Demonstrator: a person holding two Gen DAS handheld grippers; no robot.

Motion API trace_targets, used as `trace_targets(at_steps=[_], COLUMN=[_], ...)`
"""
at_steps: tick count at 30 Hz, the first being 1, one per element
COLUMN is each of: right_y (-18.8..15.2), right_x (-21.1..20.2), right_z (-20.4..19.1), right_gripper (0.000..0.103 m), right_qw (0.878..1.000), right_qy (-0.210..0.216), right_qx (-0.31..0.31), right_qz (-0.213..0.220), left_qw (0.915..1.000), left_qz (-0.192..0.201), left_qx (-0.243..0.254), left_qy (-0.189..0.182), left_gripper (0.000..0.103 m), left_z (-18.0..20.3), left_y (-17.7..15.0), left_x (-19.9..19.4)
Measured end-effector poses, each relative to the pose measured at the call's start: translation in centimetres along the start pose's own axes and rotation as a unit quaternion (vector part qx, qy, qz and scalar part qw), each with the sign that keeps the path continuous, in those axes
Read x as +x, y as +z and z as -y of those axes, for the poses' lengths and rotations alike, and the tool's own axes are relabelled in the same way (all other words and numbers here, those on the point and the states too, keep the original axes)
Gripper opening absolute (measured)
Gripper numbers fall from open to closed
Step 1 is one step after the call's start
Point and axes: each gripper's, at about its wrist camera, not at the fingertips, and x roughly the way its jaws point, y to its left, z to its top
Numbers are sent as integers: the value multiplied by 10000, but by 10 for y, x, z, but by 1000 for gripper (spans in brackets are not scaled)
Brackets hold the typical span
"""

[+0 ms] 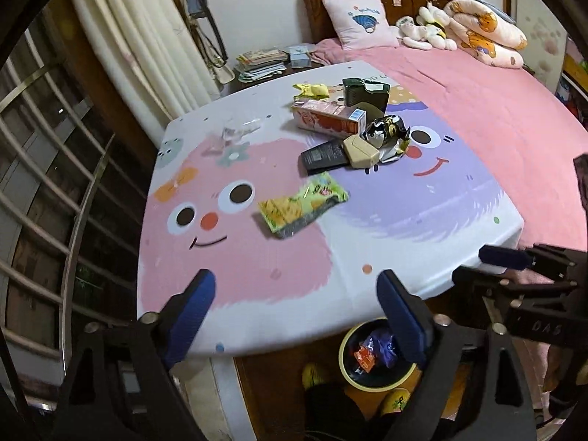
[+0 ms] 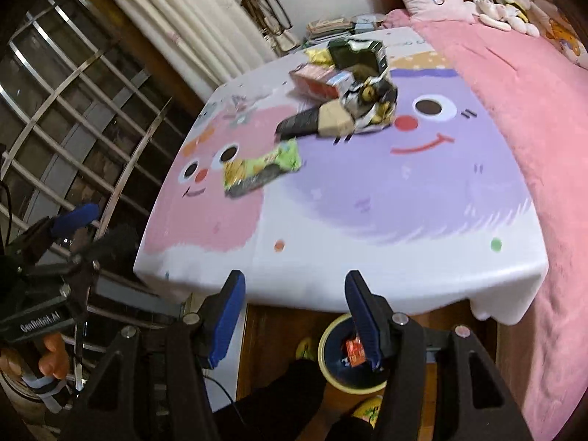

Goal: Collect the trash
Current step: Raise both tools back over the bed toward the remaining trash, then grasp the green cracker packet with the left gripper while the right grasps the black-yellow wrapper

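Both grippers are empty. The left gripper [image 1: 296, 308] has its jaws spread wide with nothing between them; the right gripper [image 2: 294, 312] stands about half open, also bare. Both hang over the near edge of the worktop [image 1: 441, 257], tilted down, with the bin [image 1: 347, 360] on the floor just below and a few wrappers already in it.

The trash left lies well ahead: a green packet [image 1: 303, 207] alone nearest, then beyond it a heap of a dark flat box [image 1: 321, 156], a tan carton [image 1: 360, 150], crumpled foil [image 1: 387, 134], a pink box [image 1: 323, 115], a dark open box [image 1: 365, 92] and a yellow wrapper [image 1: 312, 89]. A clear plastic scrap [image 1: 239, 130] sits off to the left.

Likely risks:
- The packet is thin and lies flat, so the fingers may slide over it or pinch the cloth.
- In the heap, things touch and overlap, so taking one may knock others off the edge.
- The clear scrap is easy to miss.
- The two grippers are close together and could collide.
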Motion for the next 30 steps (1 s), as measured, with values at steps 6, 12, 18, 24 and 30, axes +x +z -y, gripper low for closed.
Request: trace_targets(at_steps=[6,12,18,24,30], right_y=[36,70,99,124,150], right_x=[14,37,60,78,92], right_z=[11,31,53,70,76], right_gripper=[57,74,74,80,80], right_qw=[9988,9922,9826,9743,9690], right_qy=[-245,-443,-689,-786,-913], right_qx=[381,1134,1671,2034,2181], right_qz=[204,265,421,559,713], left_qw=[9986,9920,9808,9732,9655], left_qz=[-297,-798,-1292,-1565,-1666], left_qx=[358,807,1251,1389,1282], left_qy=[-269,-547,-752,-957,-1534], left_gripper=[90,90,90,90,57], left_z=[-7,-11,-8,-10,-15], left_y=[36,60,68,70,80], left_x=[61,135,200,230,239])
